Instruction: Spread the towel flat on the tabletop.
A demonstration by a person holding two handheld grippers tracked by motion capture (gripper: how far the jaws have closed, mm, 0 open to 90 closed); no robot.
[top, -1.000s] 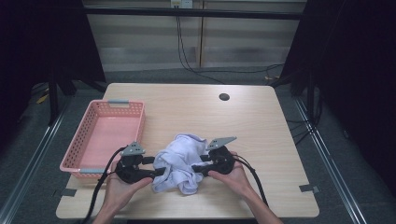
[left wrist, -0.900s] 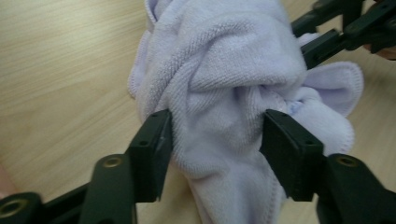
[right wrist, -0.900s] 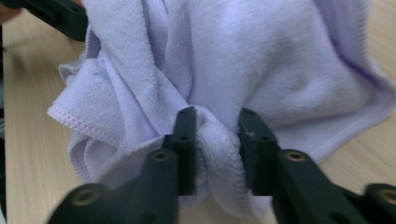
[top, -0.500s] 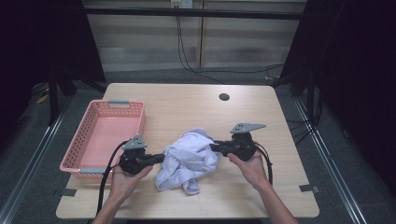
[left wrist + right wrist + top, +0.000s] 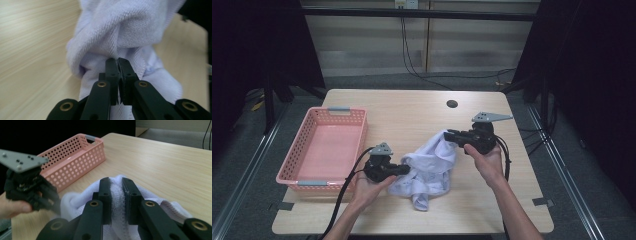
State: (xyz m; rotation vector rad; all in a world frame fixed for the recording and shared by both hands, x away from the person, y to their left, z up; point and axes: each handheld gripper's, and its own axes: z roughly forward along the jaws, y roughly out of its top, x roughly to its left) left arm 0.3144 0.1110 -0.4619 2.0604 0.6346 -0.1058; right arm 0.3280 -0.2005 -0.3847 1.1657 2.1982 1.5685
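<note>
A white towel (image 5: 428, 167) lies bunched on the wooden table (image 5: 412, 115), one end lifted. My left gripper (image 5: 404, 170) is low at the towel's left side. Its jaws have just been closing and are shut on a fold of the towel (image 5: 130, 30), as the left gripper (image 5: 117, 62) view shows. My right gripper (image 5: 447, 134) is raised at the towel's upper right. It closed on the towel (image 5: 117, 192) within the last second, and cloth is pinched between the right gripper (image 5: 115, 181) jaws. The left gripper (image 5: 53, 203) appears beyond the cloth.
A pink perforated basket (image 5: 362, 135) with nothing in it stands at the table's left, close to my left hand, and its wall (image 5: 75, 157) shows in the right gripper view. A dark round hole (image 5: 452, 104) is in the tabletop at the back. Dark frames flank the table.
My right gripper has risen and moved right with a towel corner, pulling the cloth up and apart. My left gripper has shifted slightly and shut on the towel's left side.
</note>
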